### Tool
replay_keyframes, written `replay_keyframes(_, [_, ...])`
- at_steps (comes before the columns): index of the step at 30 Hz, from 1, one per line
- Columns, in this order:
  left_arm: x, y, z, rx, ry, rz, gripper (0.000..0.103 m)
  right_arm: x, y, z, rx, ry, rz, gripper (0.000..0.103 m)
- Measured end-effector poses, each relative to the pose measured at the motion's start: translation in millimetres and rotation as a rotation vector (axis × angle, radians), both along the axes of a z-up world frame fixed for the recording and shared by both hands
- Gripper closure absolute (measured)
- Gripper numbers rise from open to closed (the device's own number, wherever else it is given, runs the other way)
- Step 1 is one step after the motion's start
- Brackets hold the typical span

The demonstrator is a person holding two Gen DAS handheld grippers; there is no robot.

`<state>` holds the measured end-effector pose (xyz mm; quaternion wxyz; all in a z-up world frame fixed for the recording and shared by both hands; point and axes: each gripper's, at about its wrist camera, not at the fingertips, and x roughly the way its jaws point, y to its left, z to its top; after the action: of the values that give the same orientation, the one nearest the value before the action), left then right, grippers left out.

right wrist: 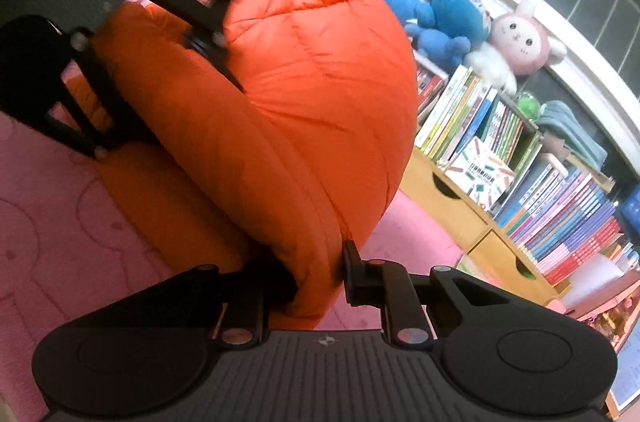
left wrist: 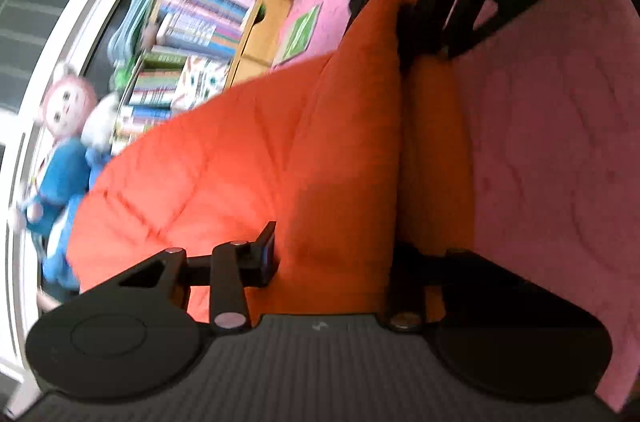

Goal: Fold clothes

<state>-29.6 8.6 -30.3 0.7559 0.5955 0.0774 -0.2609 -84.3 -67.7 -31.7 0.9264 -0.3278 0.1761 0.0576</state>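
Orange jacket (right wrist: 312, 94) bulges between grippers; bookshelf (right wrist: 520, 158) close behind; pink bedding (right wrist: 48, 222) open alongside.

Two close wrist views, facing across one orange jacket (left wrist: 280, 162) from opposite ends.

No lettering can be read anywhere. The book spines (right wrist: 560, 222) on the shelf carry print too small and blurred to make out, and the characters on the white box (right wrist: 480, 174) lying among them are illegible.
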Motion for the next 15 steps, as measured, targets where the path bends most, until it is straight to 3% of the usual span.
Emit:
replay_keyframes(11, [-11.5, 30.6, 1.9, -0.129, 0.066, 0.029, 0.067, -6.5, 10.1, -10.8, -0.084, 0.028, 0.019, 0.082])
replay_keyframes(15, [-5.9, 33.3, 2.4, -0.125, 0.052, 0.020, 0.063, -4.6, 11.5, -11.2, -0.097, 0.035, 0.013, 0.082])
